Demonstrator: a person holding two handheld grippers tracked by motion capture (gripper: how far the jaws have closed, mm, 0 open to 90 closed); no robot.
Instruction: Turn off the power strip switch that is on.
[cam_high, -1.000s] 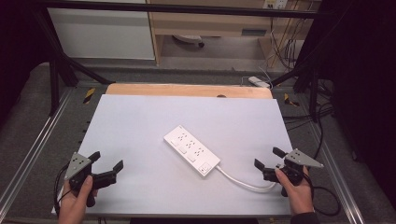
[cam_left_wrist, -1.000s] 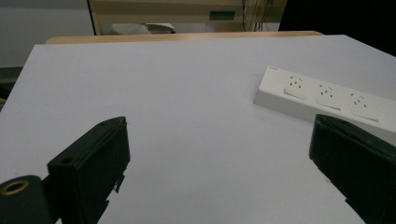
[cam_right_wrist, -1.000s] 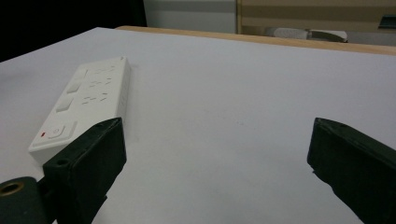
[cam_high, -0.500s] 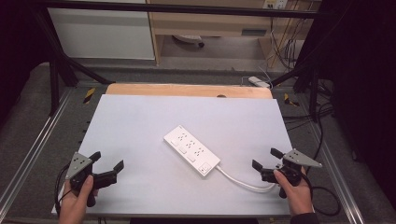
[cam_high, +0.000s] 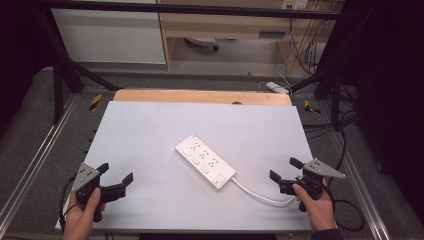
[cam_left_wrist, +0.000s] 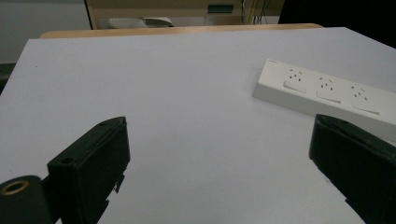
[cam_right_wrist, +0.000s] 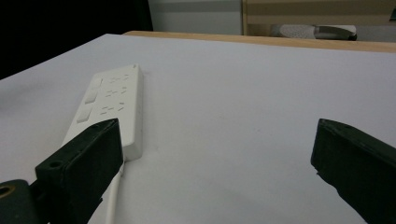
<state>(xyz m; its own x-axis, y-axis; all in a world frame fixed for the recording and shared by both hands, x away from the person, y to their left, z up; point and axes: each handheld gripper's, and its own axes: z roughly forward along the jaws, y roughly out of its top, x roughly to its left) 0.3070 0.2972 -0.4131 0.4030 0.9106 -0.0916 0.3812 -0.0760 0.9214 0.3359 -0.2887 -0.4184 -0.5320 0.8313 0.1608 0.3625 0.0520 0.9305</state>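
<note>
A white power strip (cam_high: 205, 161) lies diagonally at the middle of the white table (cam_high: 150, 130), its white cable (cam_high: 257, 196) curving toward the front right. In the left gripper view the power strip (cam_left_wrist: 327, 93) is at the right; in the right gripper view the power strip (cam_right_wrist: 109, 105) lies at the left with its cable (cam_right_wrist: 112, 205) trailing near my left jaw. My left gripper (cam_high: 115, 174) stands open near the front left corner, held by a hand, with nothing between its jaws. At the front right my right gripper (cam_high: 285, 169) is open and empty, just right of the cable.
A wooden strip (cam_high: 200, 96) borders the table's far edge. Metal frame rails (cam_high: 30, 165) run along both sides. Cables (cam_high: 325, 125) and a white adapter (cam_high: 277, 87) lie on the floor at the back right. A cabinet (cam_high: 110, 35) stands behind.
The right gripper has edged slightly left toward the cable. The left gripper and the power strip have barely moved.
</note>
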